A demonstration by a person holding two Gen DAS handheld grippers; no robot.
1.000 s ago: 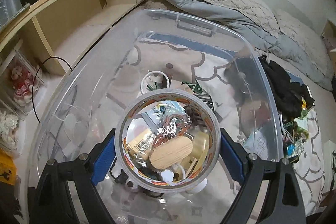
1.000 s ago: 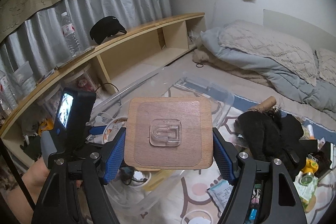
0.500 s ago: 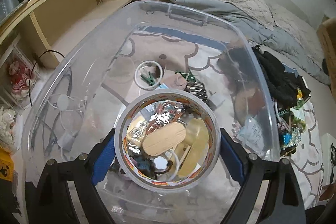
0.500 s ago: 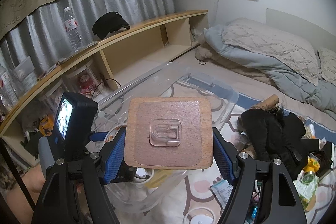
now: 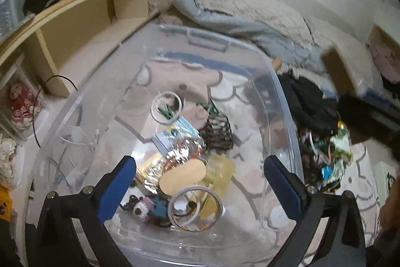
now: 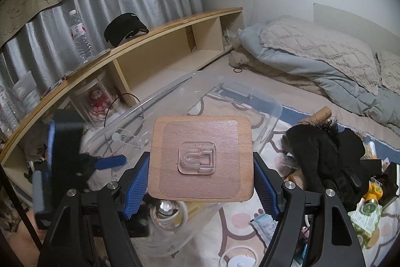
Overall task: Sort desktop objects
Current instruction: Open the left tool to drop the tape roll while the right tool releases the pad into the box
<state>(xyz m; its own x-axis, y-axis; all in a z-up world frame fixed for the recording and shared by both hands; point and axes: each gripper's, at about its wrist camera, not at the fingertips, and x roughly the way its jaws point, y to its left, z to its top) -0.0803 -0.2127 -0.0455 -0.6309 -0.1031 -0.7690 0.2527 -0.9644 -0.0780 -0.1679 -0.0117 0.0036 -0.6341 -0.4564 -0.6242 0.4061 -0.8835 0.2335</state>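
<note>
Tape roll (image 5: 195, 208) is out of the left gripper (image 5: 200, 179): half a second ago and a second ago it sat clamped between the blue pads, now it lies free on the bottom of the clear storage bin (image 5: 285, 101), tilted against a yellow translucent piece, just beside a wooden oval (image 5: 182, 175). Left jaws are opening, at their widest, nothing between them, hovering over the bin's near end. So that item counts as sorted; left side looks free for the next pick. Bin contents around the drop: foil packet (image 5: 182, 149), small plush figure (image 5: 141, 208), dark claw clip (image 5: 218, 133), white ring with a green clip (image 5: 166, 108) further back. Right gripper (image 6: 201, 177) unchanged across all three frames: jaws part-way closed on the square wooden board (image 6: 201, 157) with a clear adhesive hook (image 6: 197, 159) on its face, held flat above the bin's near rim. My read: board goes in next, and it's wide and flat, so it may land on top of the small stuff. Unsorted pile (image 5: 325, 149) is outside the bin to the right, next to black clothing (image 6: 322, 152) on the mat; bedding (image 6: 312, 54) and the wooden shelf (image 6: 150, 41) are beyond. Plenty left to sort.
</note>
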